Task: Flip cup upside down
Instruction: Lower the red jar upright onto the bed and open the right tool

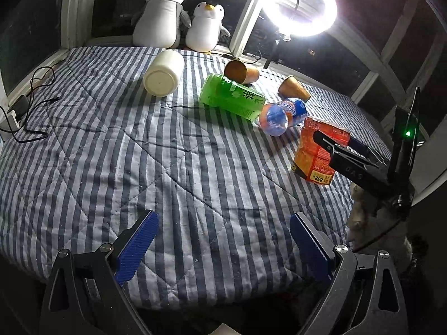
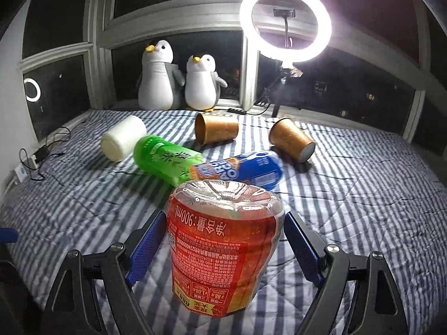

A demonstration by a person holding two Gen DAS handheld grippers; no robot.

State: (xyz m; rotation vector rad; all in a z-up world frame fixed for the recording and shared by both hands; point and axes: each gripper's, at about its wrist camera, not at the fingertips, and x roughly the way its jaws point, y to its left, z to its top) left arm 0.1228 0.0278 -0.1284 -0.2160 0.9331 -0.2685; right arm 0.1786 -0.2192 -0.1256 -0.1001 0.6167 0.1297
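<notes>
Striped quilt under both spread grippers, right gripper straddling red bottle.

Support surface: bed with a blue-and-white striped quilt, stitched in diagonal lines. Lying directly on it, all on their sides: white cup far left; green bottle near centre, touching the blue-and-orange bottle to its right; two brown paper cups, one behind the green bottle, the other further right. Red-orange bottle stands inverted, base up, on the near right of the quilt. Black cable trails over the left edge.
</notes>
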